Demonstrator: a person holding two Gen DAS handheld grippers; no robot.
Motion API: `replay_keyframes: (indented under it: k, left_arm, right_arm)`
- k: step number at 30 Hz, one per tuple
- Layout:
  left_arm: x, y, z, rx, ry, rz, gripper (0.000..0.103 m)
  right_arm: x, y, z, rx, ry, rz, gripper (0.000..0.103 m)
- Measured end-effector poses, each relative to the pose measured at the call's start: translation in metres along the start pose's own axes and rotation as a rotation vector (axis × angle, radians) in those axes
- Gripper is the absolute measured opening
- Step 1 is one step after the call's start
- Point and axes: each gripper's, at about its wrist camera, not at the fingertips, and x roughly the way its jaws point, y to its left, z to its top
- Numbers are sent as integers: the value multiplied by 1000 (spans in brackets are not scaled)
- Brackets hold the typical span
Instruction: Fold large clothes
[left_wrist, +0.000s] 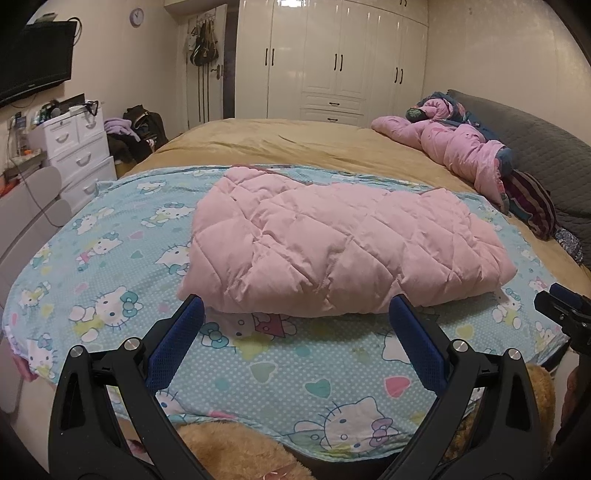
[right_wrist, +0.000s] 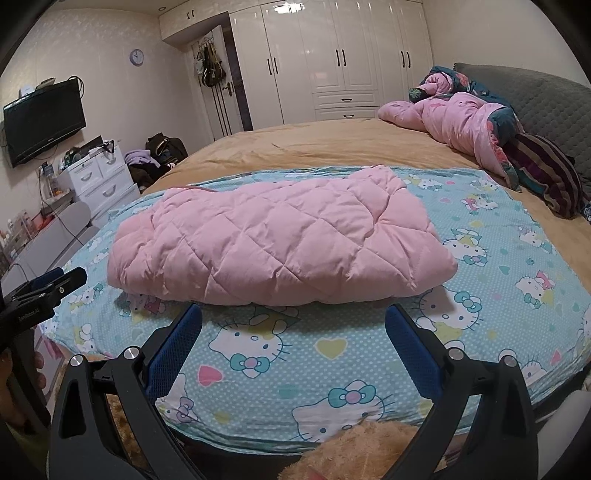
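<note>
Left wrist view cuts off the lower part of the left gripper (left_wrist: 295, 314), and only a dark corner of the right gripper (left_wrist: 565, 306) enters at the right edge, so from here I cannot tell how its fingers stand. The bottom of both views is filled by something brown and fluffy (left_wrist: 240, 450) that is partly hidden behind the gripper arms, and I cannot say what it is. At the left edge of the right wrist view, a hand (right_wrist: 22, 373) shows only in part, dark and blurred.

The pink quilted jacket (left_wrist: 332, 240) lies just ahead of the left gripper, its near edge a little beyond the blue pads (left_wrist: 173, 343), not touching them. The left gripper is spread wide and holds nothing. In the right wrist view the right gripper (right_wrist: 293, 317) is also spread wide and empty, and the jacket's near edge is close in front of its fingertips, apart from them.

The jacket is folded into a thick, puffy bundle with diamond stitching, wider than it is deep. It rests on a light blue cartoon-cat sheet (right_wrist: 332, 350), which is spread over the near part of the bed (left_wrist: 295, 144). A crumpled pink duvet (right_wrist: 461, 125) lies well apart near the grey headboard (right_wrist: 546, 96).
</note>
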Motion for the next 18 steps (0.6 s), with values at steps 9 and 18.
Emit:
replay_keyframes:
  k: [9,18]
  left_arm:
    - [0,2,-1,-2,1,13,94]
    - [-1,4,-1,-1,1,21,94]
  right_arm:
    - [-1,-1,0,4,-2,-2,99]
    - [-2,-1,0,6,-3,-1,99]
